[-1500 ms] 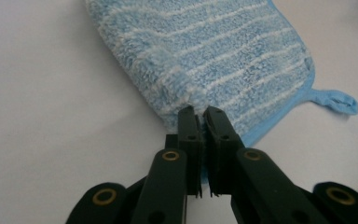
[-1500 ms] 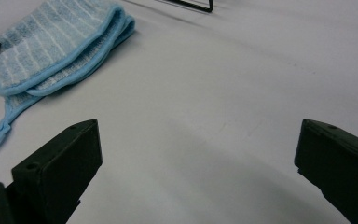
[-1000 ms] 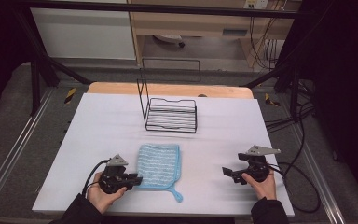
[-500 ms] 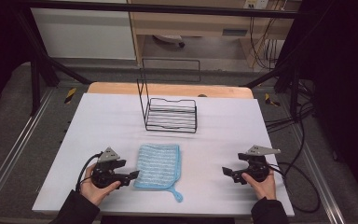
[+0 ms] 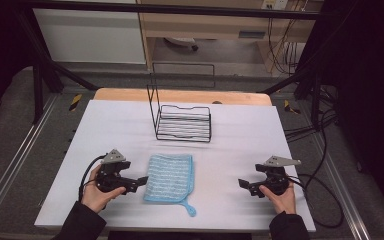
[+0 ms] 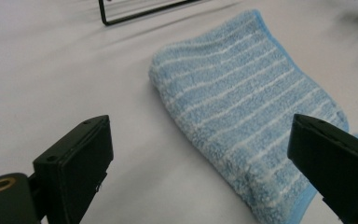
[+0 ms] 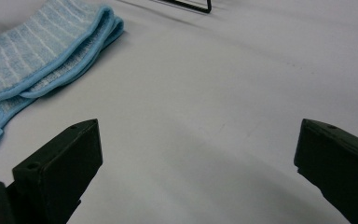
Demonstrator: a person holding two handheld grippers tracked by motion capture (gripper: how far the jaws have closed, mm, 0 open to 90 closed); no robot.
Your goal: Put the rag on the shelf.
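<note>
Black wire rack (image 5: 184,122) stands beyond the folded blue towel (image 5: 170,177), well apart.

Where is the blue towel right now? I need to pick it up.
In the high view the folded blue towel lies flat on the white table, near its front edge, just right of the open left gripper and in front of the wire rack.

A light-blue towel (image 5: 170,177) with thin white stripes is seen folded flat into a rectangle on the white table (image 5: 280,135), its blue hanging loop trailing from the near corner.
</note>
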